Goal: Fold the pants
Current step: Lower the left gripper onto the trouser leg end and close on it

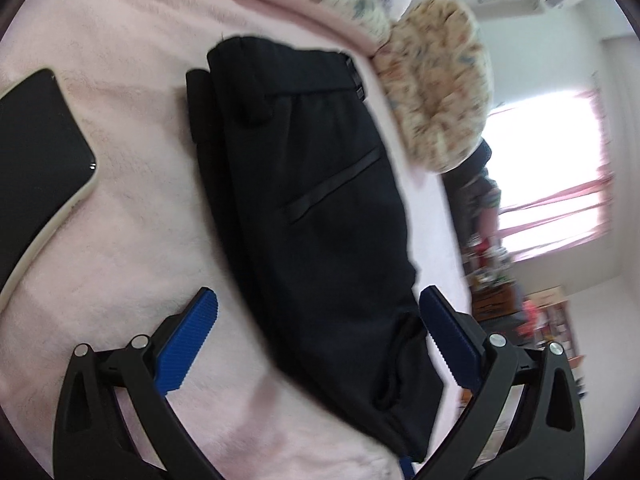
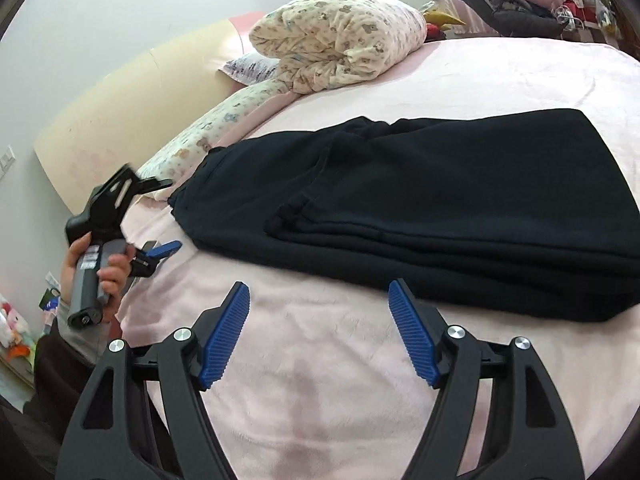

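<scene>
The black pants [image 2: 420, 208] lie folded into a layered stack on the pink bed [image 2: 320, 380], near the rolled floral quilt [image 2: 340, 36]. The left gripper [image 1: 320, 340] and the right gripper [image 2: 320, 332] both stand wide open, holding nothing. The folding looks nearly finished; the next move probably calls for smoothing or one last fold.

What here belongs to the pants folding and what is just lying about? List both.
Job: black pants, folded on the pink blanket; left gripper and right gripper, jaws open.

Lying about: phone, rolled floral quilt, pillow.
</scene>
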Demonstrator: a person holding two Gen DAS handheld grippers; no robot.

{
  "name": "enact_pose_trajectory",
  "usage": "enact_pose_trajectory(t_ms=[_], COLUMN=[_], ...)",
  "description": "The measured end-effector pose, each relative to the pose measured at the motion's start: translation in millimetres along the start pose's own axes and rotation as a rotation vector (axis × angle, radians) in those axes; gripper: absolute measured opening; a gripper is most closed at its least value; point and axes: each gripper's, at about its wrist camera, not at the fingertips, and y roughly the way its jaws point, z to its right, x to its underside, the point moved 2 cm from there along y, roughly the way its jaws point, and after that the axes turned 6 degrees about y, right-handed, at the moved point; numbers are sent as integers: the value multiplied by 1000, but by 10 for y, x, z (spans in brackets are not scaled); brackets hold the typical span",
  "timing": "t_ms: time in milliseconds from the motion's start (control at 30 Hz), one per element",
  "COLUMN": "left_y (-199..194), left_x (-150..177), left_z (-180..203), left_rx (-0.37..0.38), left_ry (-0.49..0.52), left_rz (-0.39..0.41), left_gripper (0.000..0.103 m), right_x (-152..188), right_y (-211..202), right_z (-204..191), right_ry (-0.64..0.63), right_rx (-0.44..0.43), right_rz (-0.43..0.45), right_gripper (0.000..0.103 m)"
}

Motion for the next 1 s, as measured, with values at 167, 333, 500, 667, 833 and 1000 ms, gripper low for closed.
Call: enact_pose_trajectory(t_ms=[167, 333, 500, 667, 833, 1000], left_y=[153, 260, 252, 174, 142, 289], left_x=[-17, -60, -85, -129, -104, -38], left_z=[91, 113, 97, 49, 42, 157], left_rx=[-75, -29, 38, 241, 291, 136], left_ry=[83, 121, 89, 45, 57, 120], left_rz=[-5, -20, -10, 50, 65, -3], left_gripper=[101, 101, 101, 101, 101, 100], right_x=[136, 232, 303, 347, 378, 380], right_y=[30, 3, -45, -87, -118, -132], right_z=[-24, -35, -26, -3, 5, 70], right_ry=[-11, -22, -36, -49, -79, -59], right_rx=[-14, -40, -55, -87, -94, -116], right_rz=[-22, -29, -20, 9, 22, 24], right_gripper=[76, 79, 79, 79, 79, 79])
